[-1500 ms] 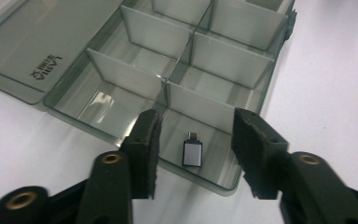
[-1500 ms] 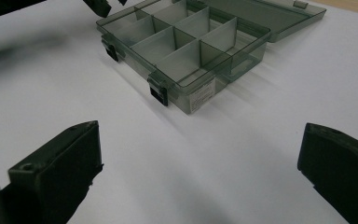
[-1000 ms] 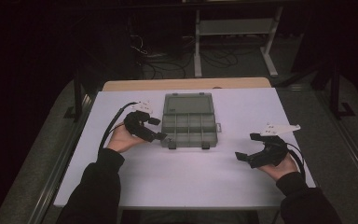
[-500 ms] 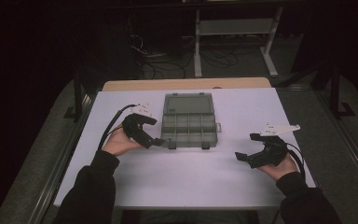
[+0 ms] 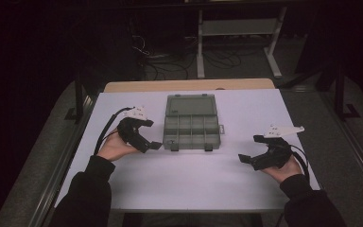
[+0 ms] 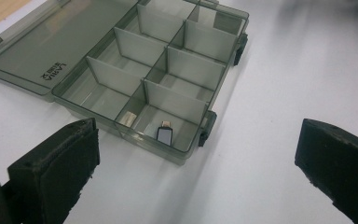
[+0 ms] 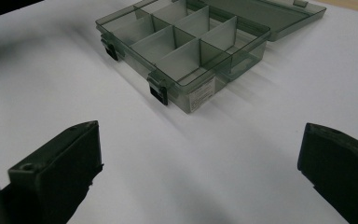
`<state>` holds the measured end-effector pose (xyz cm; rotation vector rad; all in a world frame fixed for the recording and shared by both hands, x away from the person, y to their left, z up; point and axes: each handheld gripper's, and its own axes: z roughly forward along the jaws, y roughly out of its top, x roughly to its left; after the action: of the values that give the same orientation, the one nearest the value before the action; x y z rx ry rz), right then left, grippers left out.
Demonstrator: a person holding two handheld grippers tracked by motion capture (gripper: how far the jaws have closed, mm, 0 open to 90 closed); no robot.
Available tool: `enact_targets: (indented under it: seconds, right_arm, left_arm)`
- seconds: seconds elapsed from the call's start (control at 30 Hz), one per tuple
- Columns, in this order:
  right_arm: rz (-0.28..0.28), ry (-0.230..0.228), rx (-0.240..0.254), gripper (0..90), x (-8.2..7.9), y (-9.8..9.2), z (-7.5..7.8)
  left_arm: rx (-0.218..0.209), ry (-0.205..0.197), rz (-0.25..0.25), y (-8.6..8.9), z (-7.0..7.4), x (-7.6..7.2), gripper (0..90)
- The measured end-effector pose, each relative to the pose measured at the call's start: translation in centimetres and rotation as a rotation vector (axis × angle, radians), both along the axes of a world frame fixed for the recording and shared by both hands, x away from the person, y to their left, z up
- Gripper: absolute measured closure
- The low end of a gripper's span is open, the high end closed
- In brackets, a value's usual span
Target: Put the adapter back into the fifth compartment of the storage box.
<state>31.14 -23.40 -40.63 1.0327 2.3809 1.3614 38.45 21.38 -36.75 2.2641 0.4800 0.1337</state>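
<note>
Two small items (image 6: 164, 134) in the organizer box (image 6: 121, 60), perhaps adapters.

High view dim, surroundings black; white table (image 5: 194, 189) bright; tongs views sharp, soft shadows.

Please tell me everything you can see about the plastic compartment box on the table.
The compartment box is smoky grey, see-through plastic. It lies open and flat on the white table; its lid, bearing small dark lettering, is folded back flat. Thin dividers split the tray into eight compartments in two rows. Two dark latches sit on the front wall, and a pale label is on one side wall. One corner compartment holds a small dark adapter; its neighbour holds a small pale piece. No gripper touches it.
</note>
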Motion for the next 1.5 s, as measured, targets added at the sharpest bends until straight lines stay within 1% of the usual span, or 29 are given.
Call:
enact_targets:
  seconds: [0.07, 0.17, 0.2, 0.27, 0.33, 0.43, 0.63, 0.7, 0.73, 0.83, 0.93, 0.97, 1.13, 1.2, 1.27, 1.5]
  right_arm:
    - [0.001, -0.001, -0.001, 0.0, 0.0, 0.0, 0.0]
    - [0.001, 0.0, -0.002, 0.0, 0.0, 0.0, 0.0]
    - [-0.001, -0.002, -0.003, 0.0, 0.0, 0.0, 0.0]
    - [-0.001, -0.002, -0.003, 0.0, 0.0, 0.0, 0.0]
    - [-0.002, -0.002, -0.002, 0.0, 0.0, 0.0, 0.0]
    - [-0.002, -0.001, -0.004, 0.0, 0.0, 0.0, 0.0]
    - [-0.003, -0.001, -0.004, 0.0, 0.0, 0.0, 0.0]
    - [-0.004, -0.001, -0.004, 0.0, 0.0, 0.0, 0.0]
    - [-0.004, -0.001, -0.003, 0.0, 0.0, 0.0, 0.0]
    - [-0.004, -0.001, -0.003, 0.0, -0.1, 0.0, 0.0]
    - [-0.005, -0.001, -0.003, 0.0, -0.1, 0.0, 0.0]
    - [-0.005, -0.004, -0.001, 0.0, -0.1, 0.0, 0.1]
    - [-0.008, -0.007, 0.001, 0.0, -0.2, -0.1, 0.1]
    - [-0.007, -0.008, 0.002, 0.0, -0.2, -0.1, 0.1]
    - [-0.008, -0.007, 0.001, 0.0, -0.2, -0.1, 0.1]
    - [-0.009, -0.006, -0.003, 0.0, -0.2, 0.0, 0.0]
  left_arm:
    - [-0.005, -0.01, 0.004, 0.2, 0.1, -0.2, 0.0]
    - [-0.003, -0.014, 0.006, 0.4, 0.2, -0.3, 0.0]
    - [-0.005, -0.023, 0.012, 0.7, 0.2, -0.5, 0.0]
    - [-0.005, -0.024, 0.018, 0.9, 0.2, -0.6, 0.0]
    - [-0.013, -0.026, 0.029, 1.6, 0.2, -0.8, 0.0]
    - [-0.03, -0.04, 0.048, 2.5, 0.3, -1.2, 0.0]
    - [-0.035, -0.055, 0.066, 3.4, 0.3, -1.7, 0.0]
    - [-0.038, -0.055, 0.07, 3.8, 0.3, -1.9, 0.0]
    - [-0.033, -0.051, 0.071, 3.9, 0.3, -2.0, 0.0]
    - [-0.049, -0.05, 0.079, 4.5, 0.1, -2.3, 0.0]
    - [-0.05, -0.052, 0.085, 4.7, 0.0, -2.4, 0.0]
    - [-0.058, -0.053, 0.101, 5.4, -0.2, -2.6, 0.0]
    - [-0.066, -0.054, 0.114, 6.0, -0.4, -3.1, 0.0]
    - [-0.066, -0.054, 0.114, 6.0, -0.4, -3.1, 0.0]
    - [-0.071, -0.049, 0.114, 6.5, -0.6, -3.4, 0.0]
    - [-0.08, -0.049, 0.138, 7.5, -0.9, -3.9, 0.0]
